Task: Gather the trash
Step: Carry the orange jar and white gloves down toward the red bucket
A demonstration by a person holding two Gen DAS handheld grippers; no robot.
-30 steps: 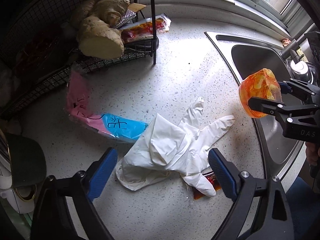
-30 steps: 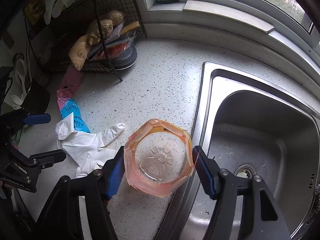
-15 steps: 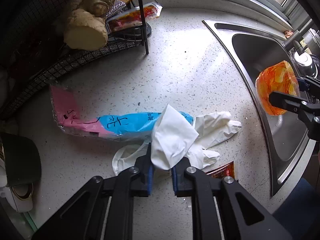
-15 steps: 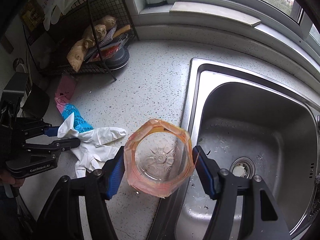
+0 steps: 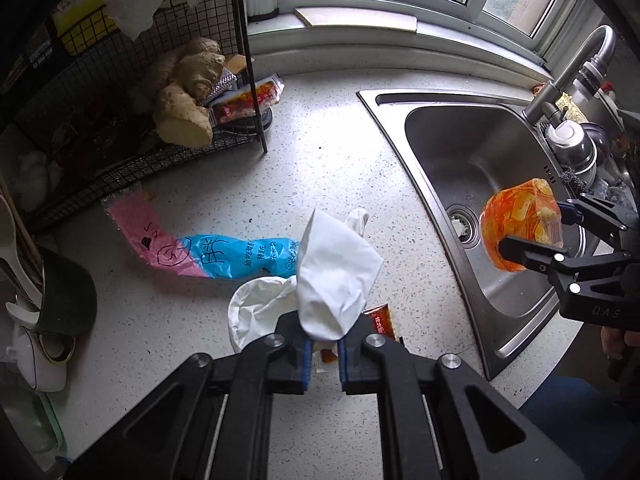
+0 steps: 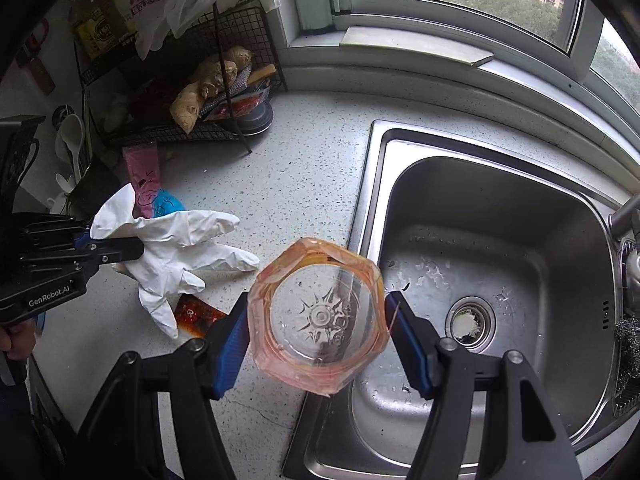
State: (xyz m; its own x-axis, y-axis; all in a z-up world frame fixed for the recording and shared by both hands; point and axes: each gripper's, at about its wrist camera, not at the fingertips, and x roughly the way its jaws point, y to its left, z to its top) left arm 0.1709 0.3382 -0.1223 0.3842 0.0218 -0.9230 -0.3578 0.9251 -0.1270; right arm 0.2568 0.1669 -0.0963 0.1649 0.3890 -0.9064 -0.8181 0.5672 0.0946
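My left gripper (image 5: 323, 354) is shut on a white disposable glove (image 5: 336, 276) and holds it above the speckled counter; the glove hangs with its fingers spread in the right wrist view (image 6: 180, 248). My right gripper (image 6: 316, 340) is shut on an orange plastic cup (image 6: 318, 316), held over the sink's left rim; the cup also shows in the left wrist view (image 5: 520, 228). A pink and blue wrapper (image 5: 208, 252) lies on the counter. A small red sauce packet (image 5: 380, 320) lies under the glove.
A steel sink (image 6: 500, 240) with a drain fills the right. A black wire rack (image 5: 132, 132) with ginger roots (image 5: 184, 92) and a red packet stands at the back left. A dark mug (image 5: 64, 296) and white spoons sit at the left edge. A faucet (image 5: 572, 68) stands at the far right.
My left gripper closed on the glove and lifted it off the counter. The red packet is now uncovered. My right gripper has kept the cup and risen slightly.
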